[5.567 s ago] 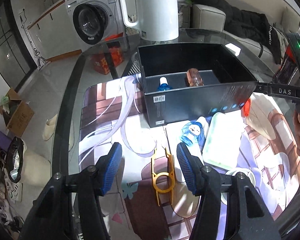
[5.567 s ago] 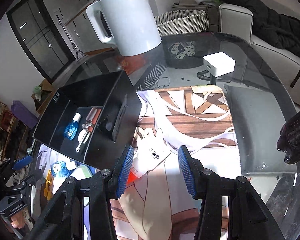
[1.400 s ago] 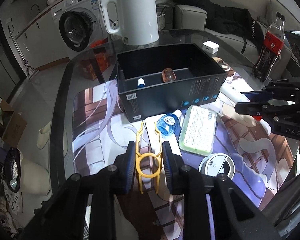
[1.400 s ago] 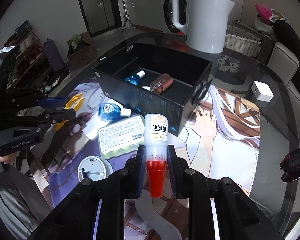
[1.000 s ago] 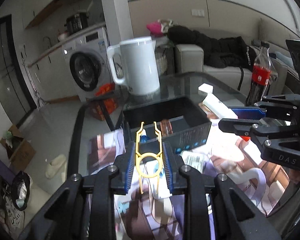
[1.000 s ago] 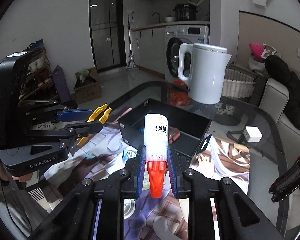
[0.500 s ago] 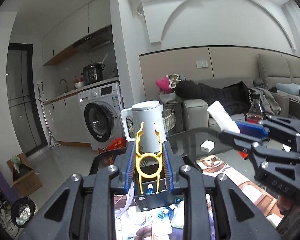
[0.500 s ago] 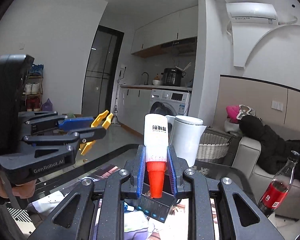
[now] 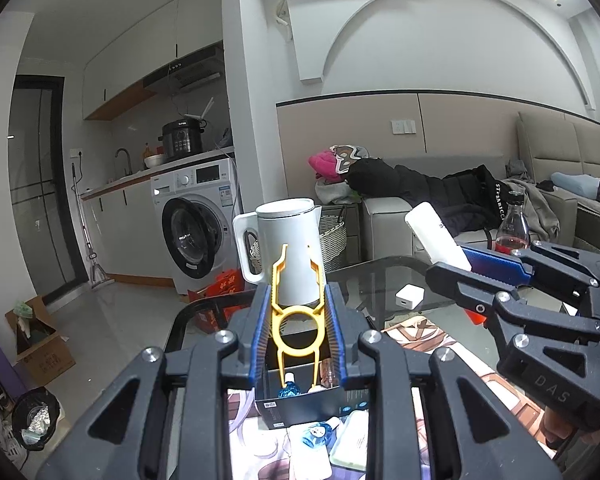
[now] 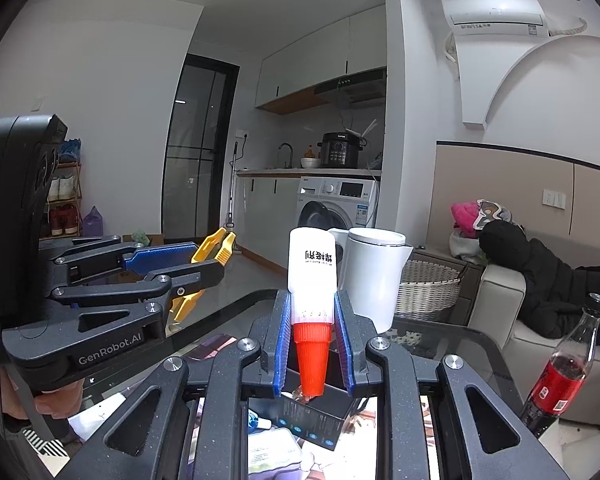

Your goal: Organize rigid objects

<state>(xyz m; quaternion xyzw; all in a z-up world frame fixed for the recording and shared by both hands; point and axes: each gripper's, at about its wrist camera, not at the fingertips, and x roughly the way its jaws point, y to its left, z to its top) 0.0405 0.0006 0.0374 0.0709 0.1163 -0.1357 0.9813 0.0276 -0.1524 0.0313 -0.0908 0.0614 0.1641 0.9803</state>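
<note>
Yellow plastic is squeezed between the blue pads of the left gripper. It is a clip-like tool with a ring in its middle and two thin prongs at each end. The jaws are pressed tight on its two sides, and it is held up in the air above the black box. The top prongs are seen in front of the white kettle, which is standing behind the black box on the glass table.

A white bottle with a red cap is held by the right gripper. The jaws are closed on it near the place where the white part meets the red cap. The red cap is pointed back toward the camera and the white end is pointed away. This bottle is also held up above the black box, a little to the right of it in the left wrist view.

Inside the black box a small blue bottle and a brownish bottle can be seen. In front of the black box, on the picture mat, another small blue bottle and a pale flat pack are lying close together.

To the right of the black box a small white cube is resting on the glass, and farther right a cola bottle is standing up. A hand is seen under the left gripper.
</note>
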